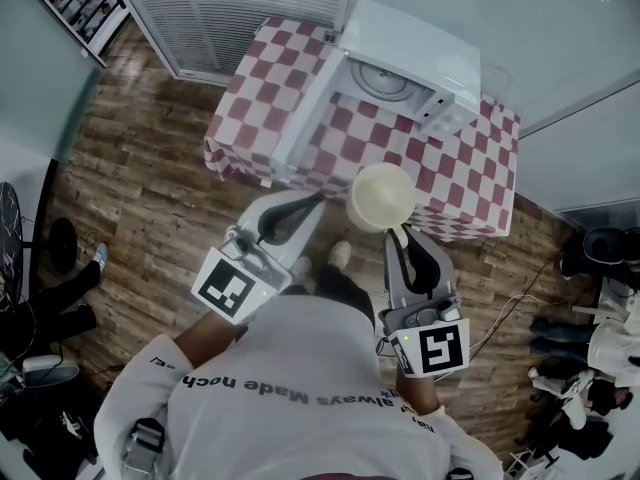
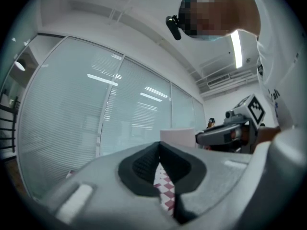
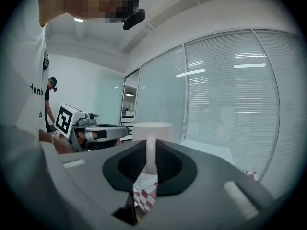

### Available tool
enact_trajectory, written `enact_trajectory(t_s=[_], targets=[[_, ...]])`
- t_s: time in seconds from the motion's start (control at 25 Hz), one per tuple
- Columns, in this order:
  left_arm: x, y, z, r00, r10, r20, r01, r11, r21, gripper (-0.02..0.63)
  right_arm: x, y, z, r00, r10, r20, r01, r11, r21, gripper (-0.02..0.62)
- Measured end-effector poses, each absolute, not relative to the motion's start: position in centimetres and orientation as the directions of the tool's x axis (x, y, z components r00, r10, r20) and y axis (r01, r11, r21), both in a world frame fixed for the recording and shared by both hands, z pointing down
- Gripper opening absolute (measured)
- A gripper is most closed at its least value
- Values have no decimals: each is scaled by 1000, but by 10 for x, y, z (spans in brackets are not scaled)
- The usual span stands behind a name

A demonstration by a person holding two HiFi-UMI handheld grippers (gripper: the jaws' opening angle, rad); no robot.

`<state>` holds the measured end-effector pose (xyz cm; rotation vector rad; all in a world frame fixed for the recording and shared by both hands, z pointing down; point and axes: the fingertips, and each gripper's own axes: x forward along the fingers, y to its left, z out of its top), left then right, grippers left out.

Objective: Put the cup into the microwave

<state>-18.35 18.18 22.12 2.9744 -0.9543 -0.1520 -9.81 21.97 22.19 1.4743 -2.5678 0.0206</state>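
A cream cup [image 1: 383, 196] hangs over the front edge of the checkered table [image 1: 470, 183], with my right gripper [image 1: 399, 231] shut on its handle. In the right gripper view the cup [image 3: 152, 130] stands upright just past the jaws, its handle [image 3: 150, 156] pinched between them. The white microwave [image 1: 412, 40] sits on the table beyond it. Its door [image 1: 308, 118] is swung open to the left and the turntable [image 1: 385, 80] shows inside. My left gripper [image 1: 316, 199] is shut and holds nothing, left of the cup near the door's lower end; its pads [image 2: 144, 169] frame a sliver of checkered cloth.
The table stands on a wooden floor against glass walls with blinds [image 1: 240, 3]. Other people stand at the left edge [image 1: 45, 303] and the right edge [image 1: 600, 363]. A dark round stand [image 1: 62, 243] is on the floor at the left.
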Motion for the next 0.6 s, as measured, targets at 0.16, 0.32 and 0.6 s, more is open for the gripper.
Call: enact_trajectory(t_s=[0.16,0.32,0.6], targets=[[-176,173,224,816,-572,-88,-570,-820,42,5,-93,211,229,-485,-857,175,-862,502,72,43],[-164,157,226,820,-566,-81,-564,-824,48,3,-82,196,229,-482,-860,170,-865,498,67,42],[-110,107,228,828,-557,-70,-556,-830,39,3,-29,149,230,-471,-868,157,-873,484,58,41]])
